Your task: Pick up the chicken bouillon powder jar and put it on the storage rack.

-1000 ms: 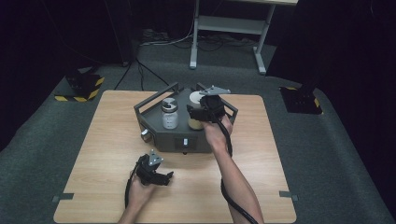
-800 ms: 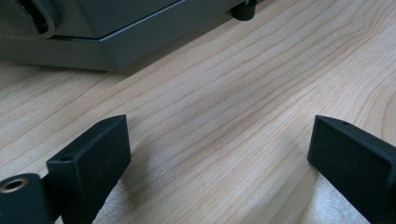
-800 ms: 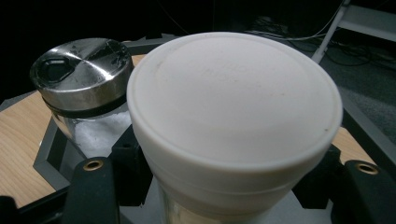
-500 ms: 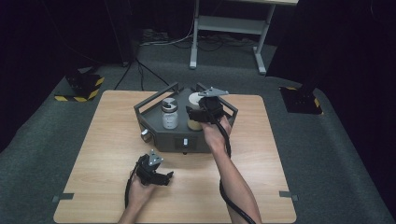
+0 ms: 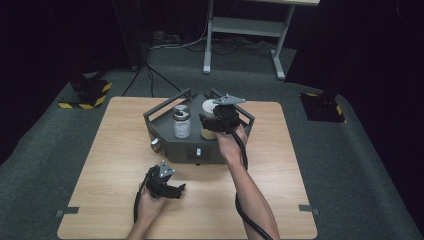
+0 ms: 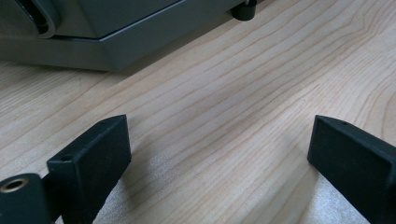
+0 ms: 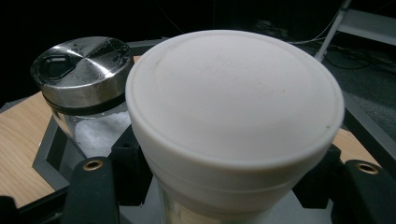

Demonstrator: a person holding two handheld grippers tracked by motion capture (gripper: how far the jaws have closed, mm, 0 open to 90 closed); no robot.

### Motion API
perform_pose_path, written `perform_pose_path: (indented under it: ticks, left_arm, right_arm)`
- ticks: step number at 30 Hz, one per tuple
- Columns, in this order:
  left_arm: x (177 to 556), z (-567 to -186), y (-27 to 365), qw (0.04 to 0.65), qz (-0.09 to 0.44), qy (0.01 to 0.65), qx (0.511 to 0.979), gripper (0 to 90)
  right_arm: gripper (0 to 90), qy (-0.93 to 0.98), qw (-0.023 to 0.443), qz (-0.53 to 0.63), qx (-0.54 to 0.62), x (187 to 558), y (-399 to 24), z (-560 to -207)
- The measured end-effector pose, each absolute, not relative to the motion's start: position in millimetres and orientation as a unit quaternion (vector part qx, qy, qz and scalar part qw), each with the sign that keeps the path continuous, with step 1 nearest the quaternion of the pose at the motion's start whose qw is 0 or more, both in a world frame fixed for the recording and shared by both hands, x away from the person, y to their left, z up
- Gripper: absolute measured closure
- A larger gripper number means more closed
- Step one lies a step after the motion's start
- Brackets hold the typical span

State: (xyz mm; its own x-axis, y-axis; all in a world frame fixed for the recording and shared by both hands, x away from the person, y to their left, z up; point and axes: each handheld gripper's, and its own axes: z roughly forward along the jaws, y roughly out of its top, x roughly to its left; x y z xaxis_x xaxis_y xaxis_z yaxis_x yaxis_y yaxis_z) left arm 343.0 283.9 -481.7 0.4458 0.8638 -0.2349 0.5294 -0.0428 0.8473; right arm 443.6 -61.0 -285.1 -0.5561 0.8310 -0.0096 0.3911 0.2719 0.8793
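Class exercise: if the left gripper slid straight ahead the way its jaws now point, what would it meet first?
Probably the grey tray base. The left gripper, jaws open over bare table, faces that base's lower edge, with only wood between. The exact contact point is uncertain, since depth is unclear.

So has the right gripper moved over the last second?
No. The right gripper stays at the white-lidded jar, same spot beside the metal-lidded jar on the grey stand.

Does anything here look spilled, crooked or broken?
Nothing stands out. The white-lidded jar and the metal-capped jar both stand upright on the grey stand, with no spill on the wooden table. The right claw sits around the white-lidded jar; the left claw rests open.
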Motion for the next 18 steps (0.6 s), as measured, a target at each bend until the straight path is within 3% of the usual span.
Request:
perform_pose_path:
  ticks: [15, 18]
  left_arm:
    - [343.0, -481.6, 283.9, 0.481, 0.174, 0.497, 0.701, 6.0]
    - [343.0, -481.6, 283.9, 0.481, 0.174, 0.497, 0.701, 6.0]
  right_arm:
    - [33.9, 0.760, 0.243, 0.449, 0.403, 444.5, -60.7, -284.4]
    - [25.7, 0.758, 0.245, 0.445, 0.410, 444.9, -57.2, -283.9]
